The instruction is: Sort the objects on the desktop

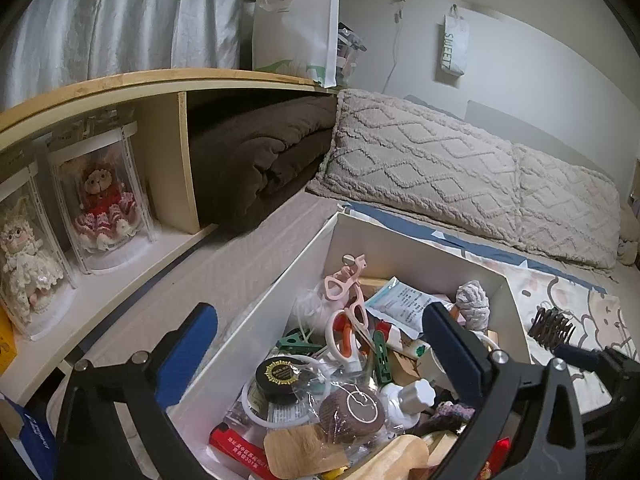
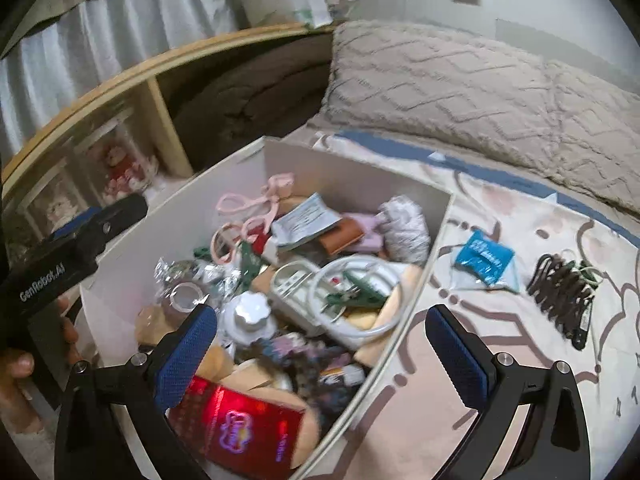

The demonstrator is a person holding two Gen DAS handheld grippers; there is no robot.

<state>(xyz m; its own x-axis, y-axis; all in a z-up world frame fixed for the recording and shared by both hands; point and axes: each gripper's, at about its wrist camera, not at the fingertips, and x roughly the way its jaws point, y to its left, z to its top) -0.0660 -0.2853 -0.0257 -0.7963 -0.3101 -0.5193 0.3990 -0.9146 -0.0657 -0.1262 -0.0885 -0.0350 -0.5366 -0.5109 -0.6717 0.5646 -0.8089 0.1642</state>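
Pale wood frames the shelf [image 1: 120, 84] at far left, where two dolls [image 1: 104, 204] stand in clear cases beside a folded brown blanket [image 1: 260, 160]. Next comes the left gripper [image 1: 320, 344], its blue-padded jaws spread wide and holding nothing; its left finger [image 1: 188, 352] hangs outside the white box [image 1: 256, 312] and its right finger [image 1: 452, 344] is over the clutter inside. That box sits on the bed and is heaped with small things: a black round tin [image 1: 280, 372] and a red packet [image 1: 240, 448] near the front, white-and-orange scissors [image 1: 344, 332] in the middle, a pink eyelash curler [image 1: 344, 280] leaning at the back wall, a paper sachet [image 1: 404, 300] and a grey yarn ball [image 1: 474, 300] toward the right corner. In the right wrist view, which is blurred, the right gripper [image 2: 320, 344] is likewise wide open and empty, straddling the box's right wall [image 2: 400, 320]: one finger above a red carton [image 2: 240, 428] and a white knobbed cap [image 2: 250, 312], the other over the patterned sheet [image 2: 440, 420]. Further right, outside the box on that sheet, lie a blue packet [image 2: 486, 260] and, well apart from it, a bundle of dark hair ties [image 2: 560, 292]. Beige quilted pillows [image 1: 440, 168] run along the wall behind.
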